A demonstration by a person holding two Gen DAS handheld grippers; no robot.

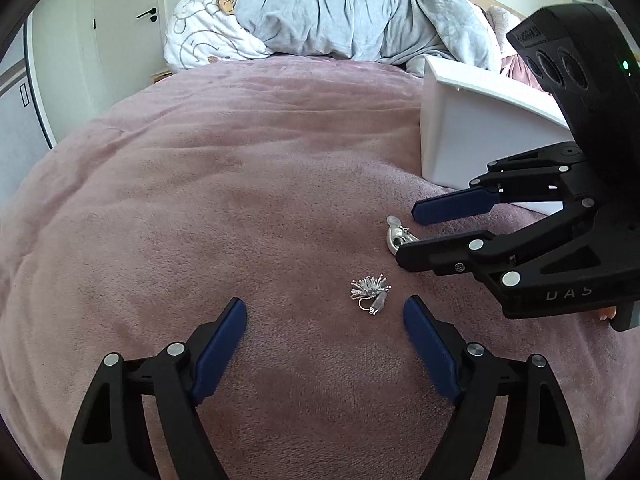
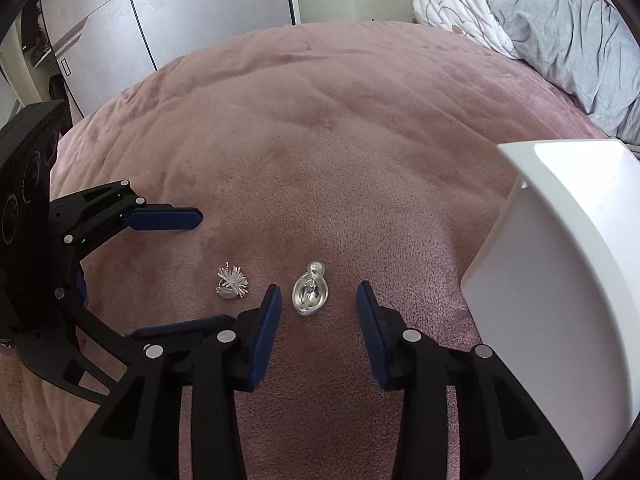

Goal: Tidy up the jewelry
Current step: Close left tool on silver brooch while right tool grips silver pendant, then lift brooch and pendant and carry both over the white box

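Spiky silver earring (image 1: 370, 293) btwn left gripper (image 1: 325, 316) parted jaws, pink blanket (image 1: 240, 160)

You are in a home bedroom: a bed under a pink plush blanket (image 1: 240, 160), with a crumpled grey duvet (image 1: 340, 8) and printed white pillow (image 1: 200, 40) at its head, wardrobe doors (image 2: 180, 0) beyond its side.

Each camera sat behind its own fingers and looked down along them, close over the pink bed (image 1: 240, 160). The left view faced the pillows (image 1: 204, 36) and door; the right view faced the wardrobe (image 2: 180, 8). Both took in the spiky brooch (image 1: 369, 292) (image 2: 232, 280), oval earring (image 1: 394, 236) (image 2: 310, 294), white box (image 1: 472, 136) (image 2: 560, 280) and each other's gripper
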